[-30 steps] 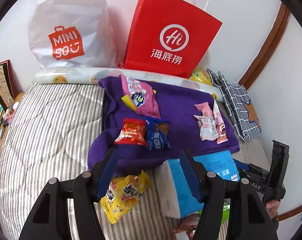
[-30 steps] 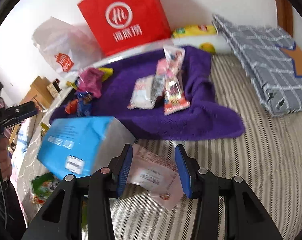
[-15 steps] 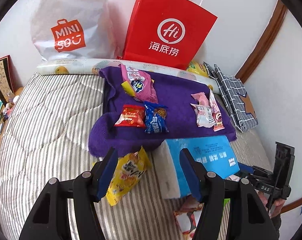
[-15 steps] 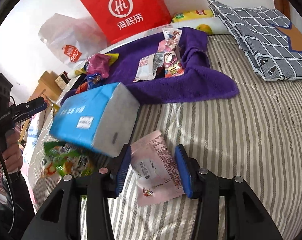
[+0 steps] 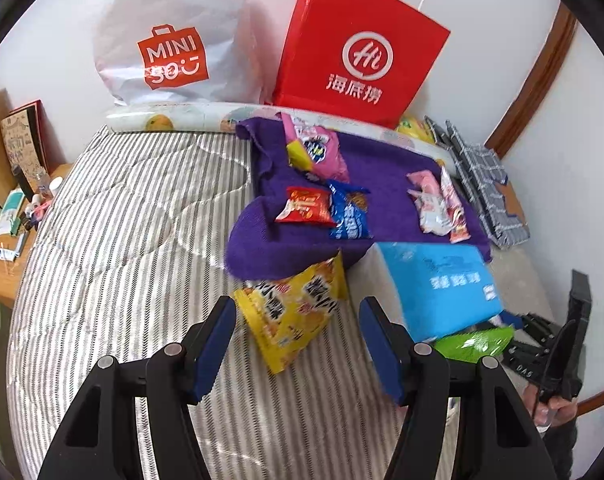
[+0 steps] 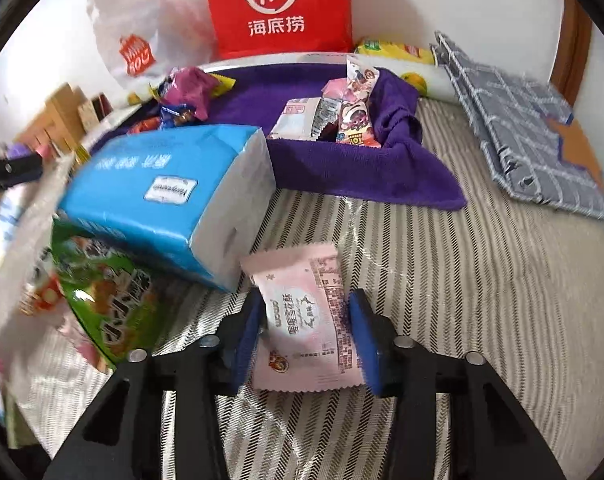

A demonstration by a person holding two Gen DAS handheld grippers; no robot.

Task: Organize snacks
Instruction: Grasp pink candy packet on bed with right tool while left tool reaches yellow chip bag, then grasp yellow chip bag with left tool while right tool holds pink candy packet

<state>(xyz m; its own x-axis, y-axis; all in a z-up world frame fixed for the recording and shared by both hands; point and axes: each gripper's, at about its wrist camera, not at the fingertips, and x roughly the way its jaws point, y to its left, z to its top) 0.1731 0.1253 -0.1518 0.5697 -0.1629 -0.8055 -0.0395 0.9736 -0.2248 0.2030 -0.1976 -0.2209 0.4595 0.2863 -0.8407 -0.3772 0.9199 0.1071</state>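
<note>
Glossy plastic snack packets point(image 5: 307, 208) on plush purple towel point(image 5: 385, 168)

My right view smears along its left edge: the green snack bag point(image 6: 102, 304) is blurred and partly under the blue tissue pack point(image 6: 170, 204). In my left view, that pack point(image 5: 437, 292) hides most of the green bag point(image 5: 475, 342).

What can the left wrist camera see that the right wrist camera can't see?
Only the left wrist view shows the yellow snack bag between the left gripper's open jaws, plus the wooden desk beside the bed.

Only the right wrist view shows the pale pink packet between the right gripper's closing jaws.

Both show the red paper bag, the white shopping bag, the purple towel with snacks on it, the blue tissue pack and the green snack bag.
</note>
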